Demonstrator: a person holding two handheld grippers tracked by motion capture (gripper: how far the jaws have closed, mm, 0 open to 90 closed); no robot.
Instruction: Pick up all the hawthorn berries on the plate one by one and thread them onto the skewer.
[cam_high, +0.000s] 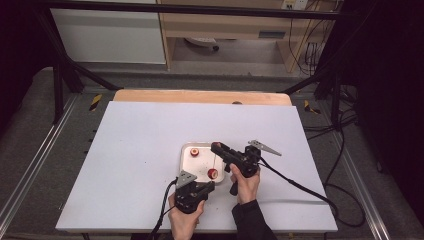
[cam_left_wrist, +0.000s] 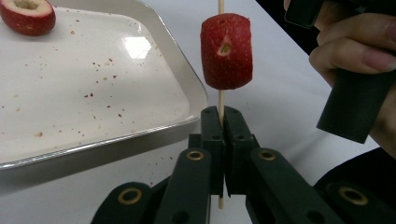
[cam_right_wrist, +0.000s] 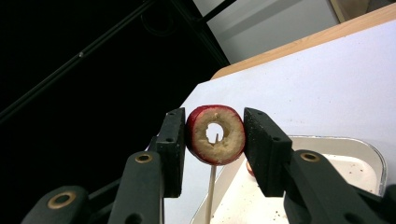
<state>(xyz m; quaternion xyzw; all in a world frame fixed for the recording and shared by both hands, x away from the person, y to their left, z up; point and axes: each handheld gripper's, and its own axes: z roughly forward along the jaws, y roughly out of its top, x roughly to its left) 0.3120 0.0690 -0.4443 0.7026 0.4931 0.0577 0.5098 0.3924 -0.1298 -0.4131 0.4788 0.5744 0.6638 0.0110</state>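
Left tongs (cam_left_wrist: 222, 122) are clamped tight on the bottom of a thin wooden skewer (cam_left_wrist: 221, 100), holding it upright at the near edge of the tray, and the right tongs (cam_right_wrist: 214, 140) are squeezing a cored red fruit piece (cam_right_wrist: 215, 134) that's threaded on the stick a little way above that grip. From the high view you can see both: left gripper (cam_high: 209, 185) low and near the person, right gripper (cam_high: 216, 147) reaching in over the top of the fruit (cam_high: 212, 173). Handling-wise, I'd guess the fruit is light and kind of soft, with a shiny red skin that could slip and pale crumbly flesh around the hole, so grabbing it across the round skin sides like it is now seems right; squeeze harder and it probably splits. The skewer looks stiff but skinny, so it'll likely bend or snap if the push goes off-axis, and holding it low near the base keeps it steady. Just beyond sits the white tray (cam_left_wrist: 154, 25), smooth and glossy with rounded corners, dusted with little red and brown crumbs. Farther back on it is another fruit piece (cam_left_wrist: 28, 15), hollowed at the top. All of it sits on a matte white table (cam_high: 140, 130) with a wooden edge at the far side.
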